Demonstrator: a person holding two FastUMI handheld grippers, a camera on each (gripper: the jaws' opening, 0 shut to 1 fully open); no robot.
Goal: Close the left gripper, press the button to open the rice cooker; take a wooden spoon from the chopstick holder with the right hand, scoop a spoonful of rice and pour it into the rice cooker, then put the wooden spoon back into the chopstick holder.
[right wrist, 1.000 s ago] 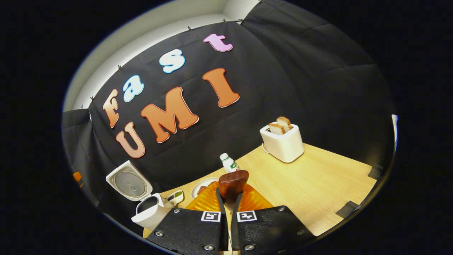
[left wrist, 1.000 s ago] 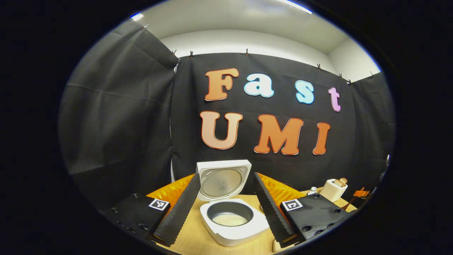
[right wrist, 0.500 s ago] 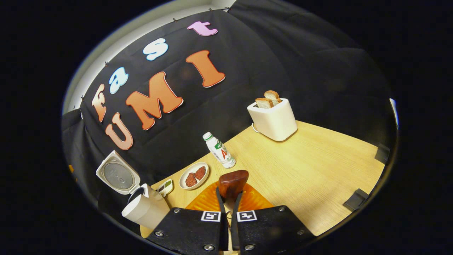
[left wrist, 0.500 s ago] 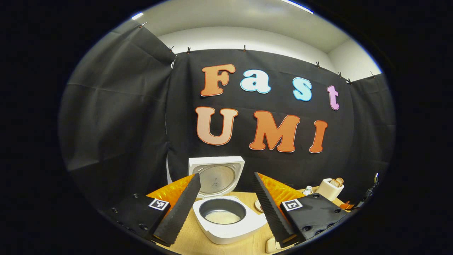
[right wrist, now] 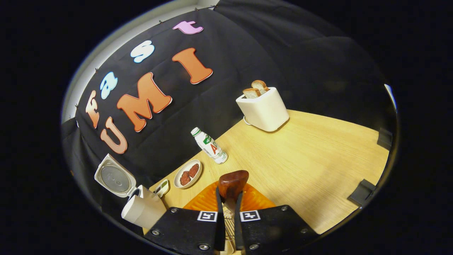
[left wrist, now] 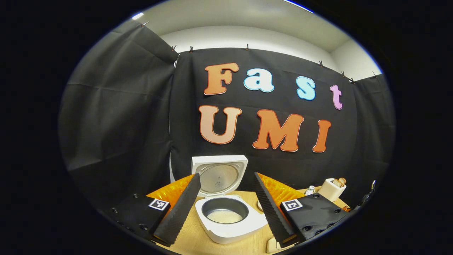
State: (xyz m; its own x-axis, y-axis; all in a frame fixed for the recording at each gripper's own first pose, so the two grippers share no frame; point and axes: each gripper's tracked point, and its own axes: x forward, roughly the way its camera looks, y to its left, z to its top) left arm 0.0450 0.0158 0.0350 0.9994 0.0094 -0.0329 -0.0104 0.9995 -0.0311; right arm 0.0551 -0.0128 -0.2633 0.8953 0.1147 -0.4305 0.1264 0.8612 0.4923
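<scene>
The white rice cooker stands with its lid up and white rice in the dark inner pot. My left gripper is open, one finger on each side of the cooker and short of it. In the right gripper view the same cooker sits at the lower left, lid raised. My right gripper is shut on the wooden spoon, whose dark brown bowl sticks up past the fingertips. A bit of metal wire shows low between the fingers.
On the wooden table stand a white toaster with bread slices, a small white bottle, a plate of dark red food and a small dish. The toaster is also at the left gripper view's far right.
The right gripper view has swung: toaster, bottle and plate slid up and left, and more table shows. The spoon stays gripped. The left gripper has barely shifted and stays open.
</scene>
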